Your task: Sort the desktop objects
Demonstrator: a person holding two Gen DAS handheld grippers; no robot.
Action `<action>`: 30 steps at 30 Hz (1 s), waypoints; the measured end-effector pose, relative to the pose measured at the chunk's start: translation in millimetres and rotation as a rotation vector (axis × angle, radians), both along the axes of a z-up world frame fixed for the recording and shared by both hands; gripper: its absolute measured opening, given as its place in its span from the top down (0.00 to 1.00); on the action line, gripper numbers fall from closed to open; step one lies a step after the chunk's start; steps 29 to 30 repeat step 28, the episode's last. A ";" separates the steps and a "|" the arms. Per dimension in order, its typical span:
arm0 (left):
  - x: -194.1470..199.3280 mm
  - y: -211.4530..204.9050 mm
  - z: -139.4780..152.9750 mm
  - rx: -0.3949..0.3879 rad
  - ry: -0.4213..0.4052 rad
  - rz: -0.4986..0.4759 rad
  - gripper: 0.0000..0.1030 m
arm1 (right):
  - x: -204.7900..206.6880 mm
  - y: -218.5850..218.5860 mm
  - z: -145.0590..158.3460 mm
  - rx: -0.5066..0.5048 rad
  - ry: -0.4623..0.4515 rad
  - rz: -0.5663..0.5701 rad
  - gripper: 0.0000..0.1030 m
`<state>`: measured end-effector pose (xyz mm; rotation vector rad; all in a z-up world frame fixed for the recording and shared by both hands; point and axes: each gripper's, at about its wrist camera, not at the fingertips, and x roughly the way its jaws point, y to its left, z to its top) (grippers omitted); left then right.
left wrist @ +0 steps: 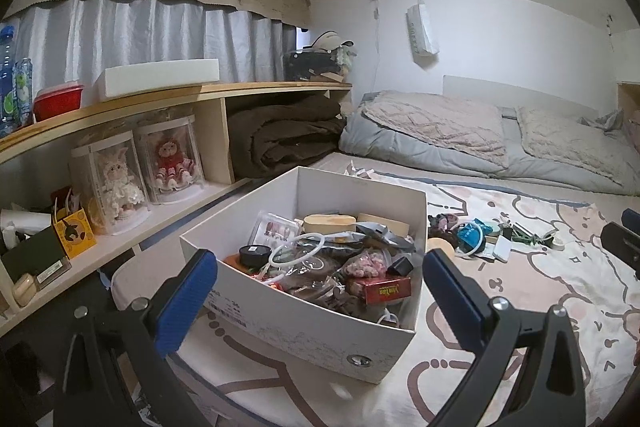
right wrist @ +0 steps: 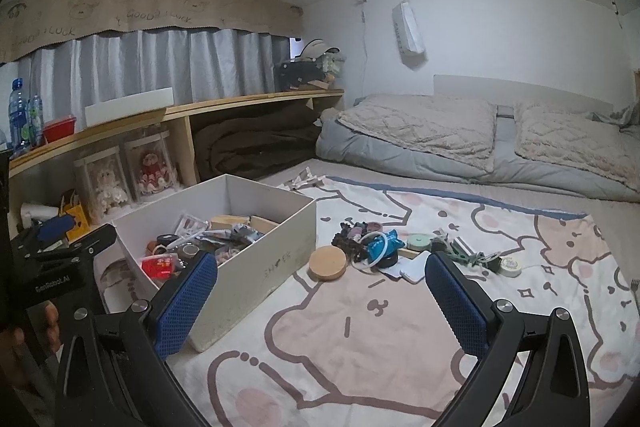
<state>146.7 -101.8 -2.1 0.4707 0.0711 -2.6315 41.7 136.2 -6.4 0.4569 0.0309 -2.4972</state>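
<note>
A white cardboard box [left wrist: 312,339] [right wrist: 276,239] sits on a patterned bedspread, filled with several small items: a red packet [left wrist: 380,289], a black round jar [left wrist: 254,254], a wooden block [left wrist: 330,223]. My left gripper [left wrist: 320,299] hangs open just in front of the box, nothing between its blue pads. A pile of loose objects lies right of the box: a cork disc [right wrist: 328,263], a blue packet [right wrist: 380,245], a white ring, a green round tin [right wrist: 420,241], a tape roll [right wrist: 510,266]. My right gripper [right wrist: 322,303] stands open above the bedspread, short of the pile.
A wooden shelf [left wrist: 160,99] along the left wall holds doll cases [left wrist: 170,163], bottles, a red tub and a folded brown blanket [left wrist: 280,139]. Grey bedding and pillows [right wrist: 460,139] lie at the back. The left gripper's body [right wrist: 60,259] shows at the right wrist view's left edge.
</note>
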 end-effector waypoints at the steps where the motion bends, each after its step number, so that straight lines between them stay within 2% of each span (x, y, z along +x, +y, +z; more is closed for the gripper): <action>1: -0.4 0.8 -0.4 -0.002 -0.002 -0.002 0.00 | -0.1 -0.3 -0.2 0.002 -0.001 0.002 0.00; 30: -3.8 2.6 -6.1 0.018 -0.021 -0.002 0.00 | 0.5 -5.6 -5.6 0.031 -0.011 0.009 0.00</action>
